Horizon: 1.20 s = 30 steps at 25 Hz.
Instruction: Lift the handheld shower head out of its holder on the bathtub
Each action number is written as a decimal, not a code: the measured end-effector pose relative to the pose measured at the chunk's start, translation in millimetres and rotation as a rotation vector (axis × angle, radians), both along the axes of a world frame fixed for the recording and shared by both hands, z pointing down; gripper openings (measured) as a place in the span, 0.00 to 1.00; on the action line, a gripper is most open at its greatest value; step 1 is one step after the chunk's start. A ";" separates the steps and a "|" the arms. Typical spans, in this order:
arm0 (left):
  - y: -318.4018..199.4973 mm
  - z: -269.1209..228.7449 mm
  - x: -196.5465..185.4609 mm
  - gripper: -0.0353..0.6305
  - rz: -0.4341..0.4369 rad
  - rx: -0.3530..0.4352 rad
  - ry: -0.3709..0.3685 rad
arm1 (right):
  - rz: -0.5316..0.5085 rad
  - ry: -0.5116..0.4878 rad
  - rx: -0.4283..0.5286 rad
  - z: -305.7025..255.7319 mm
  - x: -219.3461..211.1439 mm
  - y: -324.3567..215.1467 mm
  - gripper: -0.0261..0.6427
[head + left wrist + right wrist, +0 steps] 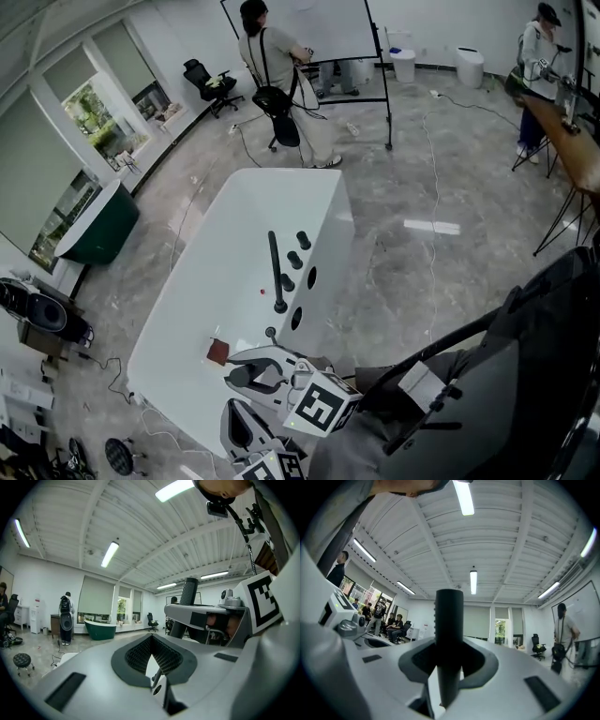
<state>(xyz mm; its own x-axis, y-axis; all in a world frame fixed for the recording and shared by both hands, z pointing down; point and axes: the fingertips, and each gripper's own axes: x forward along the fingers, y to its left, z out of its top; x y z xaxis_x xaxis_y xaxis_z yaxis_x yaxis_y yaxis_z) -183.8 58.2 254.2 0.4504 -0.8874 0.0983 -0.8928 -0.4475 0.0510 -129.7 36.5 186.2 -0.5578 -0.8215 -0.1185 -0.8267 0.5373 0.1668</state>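
Observation:
The white bathtub (187, 309) fills the middle of the head view. The black handheld shower head (275, 272) stands upright on its right rim beside several black knobs (294, 260). In the right gripper view the shower head (449, 620) rises from between the jaws of my right gripper (449, 667) and fills the gap, so the jaws are shut on it. Whether its foot still sits in the holder is hidden. My left gripper (151, 639) is shut on nothing, just left of the right gripper's body (211, 620). Both marker cubes (319, 403) show at the bottom of the head view.
A small brown object (217, 352) lies inside the tub near my grippers. A person (267, 56) stands at a whiteboard beyond the tub, another (539, 47) by a wooden table (572, 141). A green tub (98, 220) and a speaker (37, 314) stand left. Cables cross the floor.

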 end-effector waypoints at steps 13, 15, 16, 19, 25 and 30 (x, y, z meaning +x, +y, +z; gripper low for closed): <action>4.9 -20.4 11.7 0.06 -0.045 0.039 -0.037 | -0.005 -0.039 -0.046 5.2 22.6 10.2 0.21; -5.0 -17.9 11.0 0.06 -0.034 0.048 -0.041 | -0.005 -0.027 -0.037 5.5 21.6 -1.1 0.21; -8.3 -17.2 10.3 0.06 -0.037 0.044 -0.037 | -0.009 -0.019 -0.036 4.9 20.2 -5.2 0.21; -13.2 -14.7 9.1 0.06 -0.058 0.026 -0.022 | -0.030 -0.007 -0.033 5.4 17.8 -11.7 0.21; -12.9 -3.9 -3.9 0.06 -0.069 0.029 -0.020 | -0.050 -0.006 -0.040 19.2 2.2 -11.4 0.21; -16.1 2.5 6.0 0.06 -0.078 0.024 -0.019 | -0.056 -0.003 -0.038 24.5 12.3 -15.3 0.21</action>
